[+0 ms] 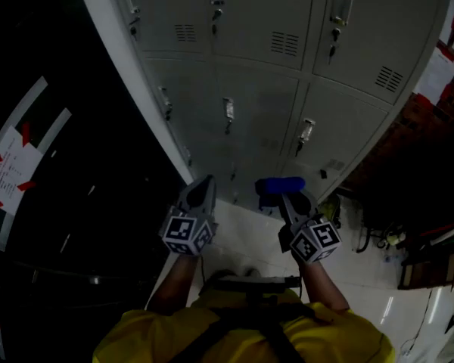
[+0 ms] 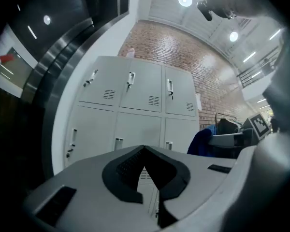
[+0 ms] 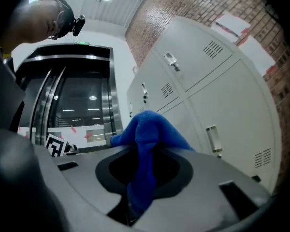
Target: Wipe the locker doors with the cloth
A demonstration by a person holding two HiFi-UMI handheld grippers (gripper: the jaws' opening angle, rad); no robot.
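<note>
At the left, the left gripper [image 1: 202, 186] hangs in front of the grey lockers [image 1: 266, 89] with its 2 jaws pressed together and nothing between them, clear of the doors. Just to its right, the right gripper [image 1: 289, 197] is clamped on the blue cloth [image 1: 281, 185], which bunches out past the jaw tips. It sits near the bottom row of doors but, as far as I can tell, touches none of them. The step in hand looks like bringing the cloth up to a door. To do it well, lead with the soft bunch rather than the hard tips, press it flat on the panel, and sweep in overlapping passes, easing round each handle [image 1: 306, 131] and the vent slots [image 1: 285, 43].
</note>
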